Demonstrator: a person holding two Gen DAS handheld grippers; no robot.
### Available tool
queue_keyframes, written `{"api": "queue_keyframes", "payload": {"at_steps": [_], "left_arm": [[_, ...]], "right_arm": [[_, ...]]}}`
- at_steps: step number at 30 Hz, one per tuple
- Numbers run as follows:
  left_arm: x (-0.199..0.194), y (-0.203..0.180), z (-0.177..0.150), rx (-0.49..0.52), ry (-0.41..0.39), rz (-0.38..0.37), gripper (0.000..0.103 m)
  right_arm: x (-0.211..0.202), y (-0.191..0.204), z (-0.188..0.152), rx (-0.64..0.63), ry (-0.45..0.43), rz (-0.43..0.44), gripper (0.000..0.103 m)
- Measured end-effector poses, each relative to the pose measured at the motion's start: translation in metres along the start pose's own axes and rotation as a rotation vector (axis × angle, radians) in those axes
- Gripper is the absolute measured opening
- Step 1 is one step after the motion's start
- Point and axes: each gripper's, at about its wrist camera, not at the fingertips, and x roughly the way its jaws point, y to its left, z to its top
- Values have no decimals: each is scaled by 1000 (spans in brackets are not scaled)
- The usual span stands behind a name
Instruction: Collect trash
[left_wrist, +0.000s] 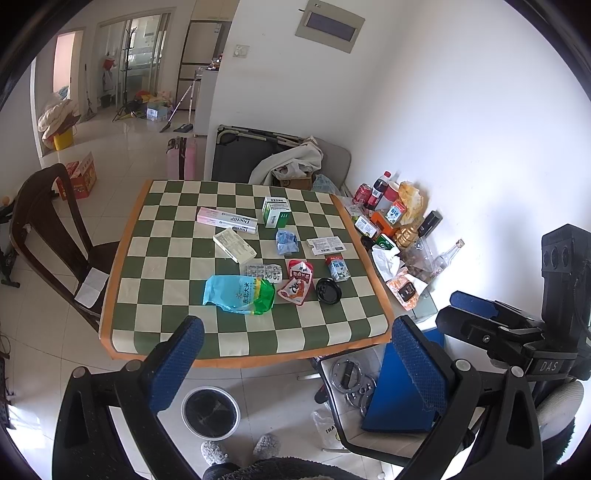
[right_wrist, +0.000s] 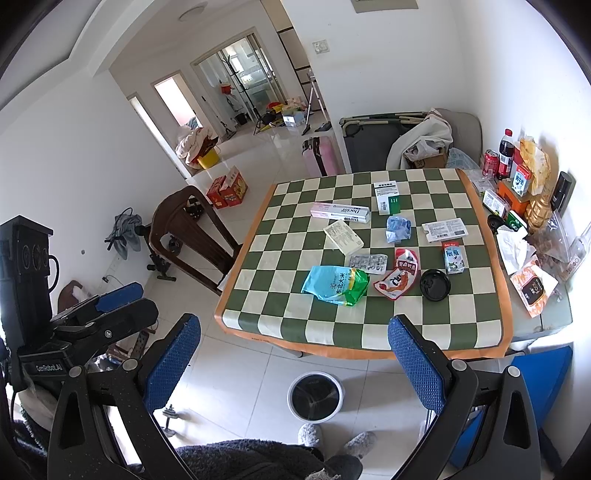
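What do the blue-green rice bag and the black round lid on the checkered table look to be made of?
Rice bag: glossy plastic film, judging by its sheen and crumpled folds. Black lid: likely moulded plastic, with a slight shine and raised ridges, though the material is not certain.

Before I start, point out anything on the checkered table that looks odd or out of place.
Mostly litter: a crumpled blue-green rice bag, a torn-open red snack pouch, and a black lid lying loose with no cup in sight. Nothing looks spilled.
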Motion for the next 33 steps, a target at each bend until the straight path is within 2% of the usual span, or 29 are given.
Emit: {"api": "queue_keyframes", "payload": {"at_steps": [33], "left_arm": [[0,1,-3,0,-4,-2,103]], "right_arm": [[1,4,8,0,-3,4,103]]}}
